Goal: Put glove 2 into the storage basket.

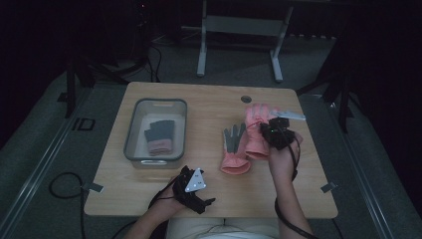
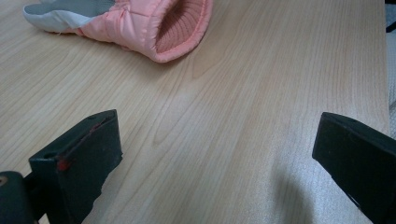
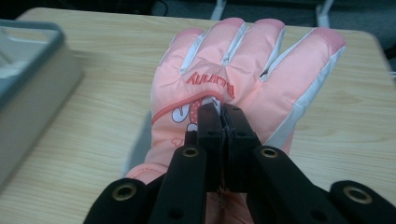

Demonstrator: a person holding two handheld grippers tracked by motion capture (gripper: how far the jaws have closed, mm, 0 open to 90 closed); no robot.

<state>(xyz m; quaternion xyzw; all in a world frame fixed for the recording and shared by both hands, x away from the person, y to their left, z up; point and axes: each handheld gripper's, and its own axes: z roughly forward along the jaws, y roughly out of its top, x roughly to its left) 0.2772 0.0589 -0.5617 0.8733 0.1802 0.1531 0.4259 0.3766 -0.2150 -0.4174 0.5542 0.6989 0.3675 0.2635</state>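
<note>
Right gripper (image 3: 223, 122) clamped on the padded pink winter glove (image 3: 233, 79), lifting it off the pale wood surface (image 1: 209, 102)

Fingers pinch only a fold of fabric — thin bite, glove could slip free mid-carry; left gripper (image 2: 215, 172) fingers apart, idle near second pink glove (image 2: 140, 23); grey plastic bin (image 1: 130, 142) well apart.

Three gloves are in sight, counted from the one grey bin (image 1: 131, 130) on the left half of the table (image 1: 209, 102): two pink gloves lie outside it to its right, and one dark glove with a pink cuff (image 1: 159, 137) lies inside it. Of the two pink ones, the nearer pink glove (image 1: 234, 149) lies palm up just right of the bin, and the farther pink glove (image 1: 256, 130) lies beside it, farther from the bin. There are two grippers, the left gripper (image 1: 191, 186) near the bin's front corner and the right gripper (image 1: 276, 133) beyond the gloves, one table and one bin.
</note>
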